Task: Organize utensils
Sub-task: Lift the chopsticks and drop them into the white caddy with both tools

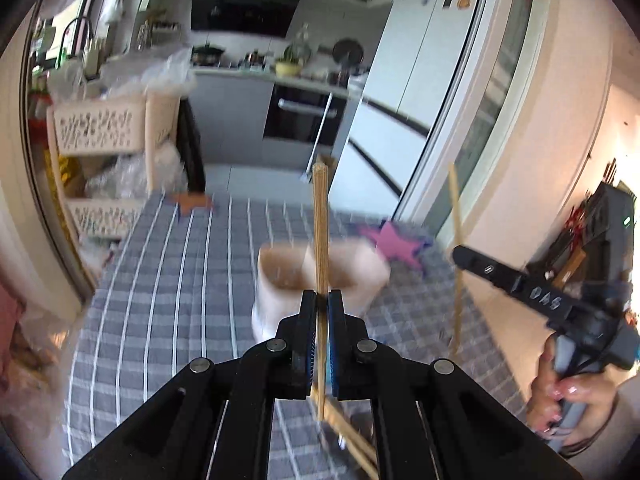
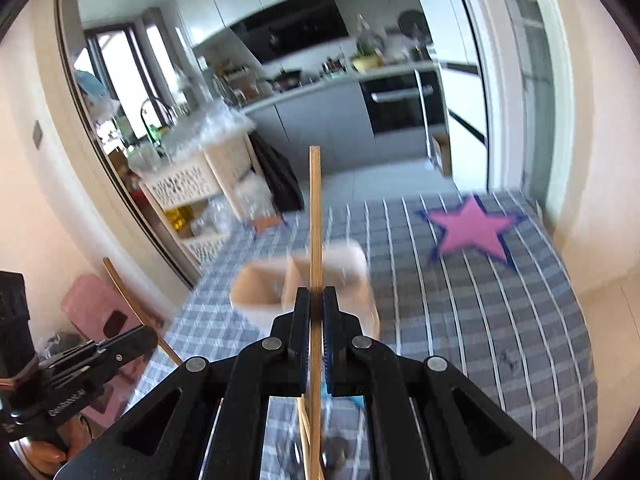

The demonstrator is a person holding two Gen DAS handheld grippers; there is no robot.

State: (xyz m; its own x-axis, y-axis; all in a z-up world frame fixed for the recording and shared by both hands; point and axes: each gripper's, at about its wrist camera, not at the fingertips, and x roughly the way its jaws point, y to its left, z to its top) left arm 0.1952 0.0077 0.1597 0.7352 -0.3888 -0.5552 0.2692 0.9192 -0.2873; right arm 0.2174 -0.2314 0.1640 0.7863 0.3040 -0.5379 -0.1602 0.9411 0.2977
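Note:
My left gripper (image 1: pixel 322 296) is shut on a wooden chopstick (image 1: pixel 320 220) that stands upright above the jaws. Behind it a beige two-compartment utensil holder (image 1: pixel 276 300) sits blurred on the checked tablecloth (image 1: pixel 180 280). At the right edge my right gripper (image 1: pixel 460 255) holds a second chopstick (image 1: pixel 456 208), also upright. In the right wrist view the right gripper (image 2: pixel 316 292) is shut on its chopstick (image 2: pixel 315 208), with the holder (image 2: pixel 256 280) just beyond. The left gripper (image 2: pixel 150 336) and its slanted chopstick (image 2: pixel 128 296) show at the lower left. More chopsticks (image 1: pixel 352 440) lie on the cloth below.
A pink star (image 2: pixel 472 232) marks the cloth's far right and an orange star (image 1: pixel 192 202) its far left. A white lattice storage trolley (image 1: pixel 104 128) stands off the table's left. A hand (image 1: pixel 560 392) grips the right tool. Kitchen counters lie beyond.

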